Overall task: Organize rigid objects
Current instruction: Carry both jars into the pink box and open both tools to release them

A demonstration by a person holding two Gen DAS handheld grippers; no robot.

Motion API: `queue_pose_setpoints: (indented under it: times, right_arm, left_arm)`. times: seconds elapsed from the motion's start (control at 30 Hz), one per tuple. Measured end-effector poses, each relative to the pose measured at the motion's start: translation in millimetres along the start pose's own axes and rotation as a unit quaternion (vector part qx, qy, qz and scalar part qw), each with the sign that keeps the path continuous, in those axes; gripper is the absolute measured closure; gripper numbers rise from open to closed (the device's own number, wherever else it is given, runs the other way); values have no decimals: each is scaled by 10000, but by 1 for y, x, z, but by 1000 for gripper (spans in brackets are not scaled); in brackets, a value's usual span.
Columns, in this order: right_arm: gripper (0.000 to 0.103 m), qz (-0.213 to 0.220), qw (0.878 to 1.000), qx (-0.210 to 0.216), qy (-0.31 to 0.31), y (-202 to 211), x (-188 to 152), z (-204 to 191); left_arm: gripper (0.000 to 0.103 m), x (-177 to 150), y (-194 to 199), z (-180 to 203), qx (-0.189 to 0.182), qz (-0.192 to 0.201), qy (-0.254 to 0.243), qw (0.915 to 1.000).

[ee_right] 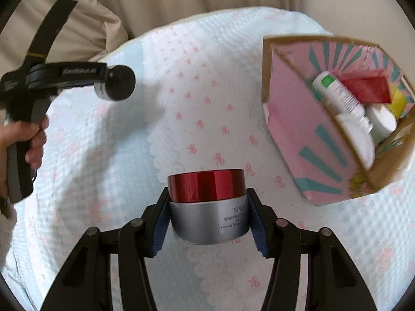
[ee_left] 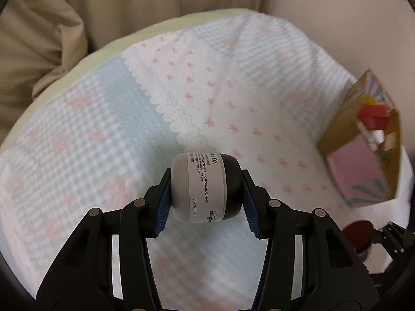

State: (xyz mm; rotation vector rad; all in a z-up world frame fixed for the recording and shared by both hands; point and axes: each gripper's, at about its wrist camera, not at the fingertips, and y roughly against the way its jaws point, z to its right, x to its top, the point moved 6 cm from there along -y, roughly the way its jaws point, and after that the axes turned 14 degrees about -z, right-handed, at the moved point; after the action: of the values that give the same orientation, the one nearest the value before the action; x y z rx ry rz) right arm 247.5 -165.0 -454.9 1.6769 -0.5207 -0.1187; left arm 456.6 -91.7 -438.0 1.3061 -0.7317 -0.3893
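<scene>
Left wrist view, left gripper (ee_left: 206, 198) clenching grey jar (ee_left: 205, 188) sideways (black lid rightward) — right gripper (ee_right: 208, 213) grasping red-lidded jar (ee_right: 207, 204).

The hair-mask jar (ee_left: 205, 188) bore "PROFESSIONAL MASK", "75 ml 2.5 FL.OZ", "DX" and a partial "L'ORE". The red-lidded cream jar (ee_right: 207, 204) showed "Firming" beneath unreadable characters. The gripper handle (ee_right: 64, 73) carried a blurred "GenRobot.AI".

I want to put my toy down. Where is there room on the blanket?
The blanket is bare between the lace strip and the box. The box is crowded with bottles.
</scene>
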Motion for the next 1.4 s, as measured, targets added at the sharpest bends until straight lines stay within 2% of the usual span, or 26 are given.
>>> queue_pose_setpoints:
  times: [0.2, 0.37, 0.5, 0.73, 0.87, 1.03, 1.17, 1.4]
  right_arm:
    - [52, 225, 9997, 72, -12, 67, -6, 1]
    - [52, 192, 9995, 155, -218, 132, -13, 18]
    - [52, 194, 9991, 171, -340, 182, -17, 43]
    - [52, 284, 9984, 12, -496, 239, -13, 110]
    - [52, 284, 9983, -25, -513, 258, -3, 159]
    - [52, 133, 9993, 1, -352, 260, 17, 211]
    - [52, 14, 9997, 21, -240, 250, 37, 246]
    - [52, -305, 9994, 94, -100, 208, 81, 292]
  left_arm:
    - [58, -24, 72, 31, -181, 122, 119, 9997]
    - [58, -39, 131, 66, -373, 190, 165, 9990]
    - [58, -46, 171, 100, -516, 349, 166, 9979]
    - [58, -46, 208, 161, -695, 485, 279, 9960]
    - [58, -41, 213, 193, -698, 510, 396, 9955]
    - [58, -24, 206, 231, -645, 519, 731, 9939]
    - [58, -9, 181, 257, -694, 415, 968, 9920]
    - [58, 18, 120, 294, -771, 128, 1276, 9887]
